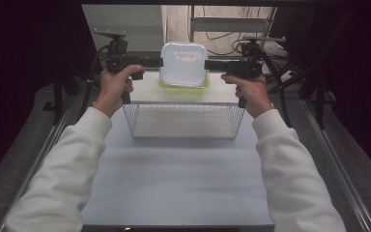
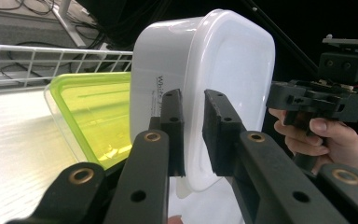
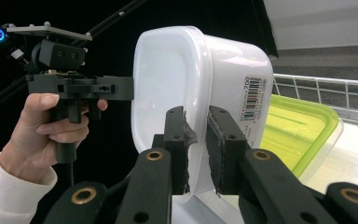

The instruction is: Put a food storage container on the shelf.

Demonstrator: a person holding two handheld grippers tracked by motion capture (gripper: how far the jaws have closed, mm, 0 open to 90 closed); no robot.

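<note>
**Two tongs lift one white tub above a wire basket**

Seen from above, two white-sleeved forearms reach in over one pale, matte desk. At left, the left tongs, black, hard-edged and trailing a cable, pinch the left rim of the single white container, a smooth, glossy plastic tub with rounded corners, held in the air with its broad face toward the camera. From the camera riding on the left tongs, two ribbed black pads close on the tub's thin rim, narrow and pressed to the plastic, with printed lettering visible on the tub's side wall. Just below and behind the tub lies one yellow-green lid, translucent, flat and rounded at the corners, resting on the desk's far end. Nearer the person stands one wire basket, a rectangular grid of thin metal rods with a pale floor. At right, the right tongs grip the opposite rim of the same tub; from their own camera the two pads clamp the rim tightly, a barcode label showing on the tub's wall just beside them. The tub hangs between the two tongs, above the far edge of the basket.
</note>
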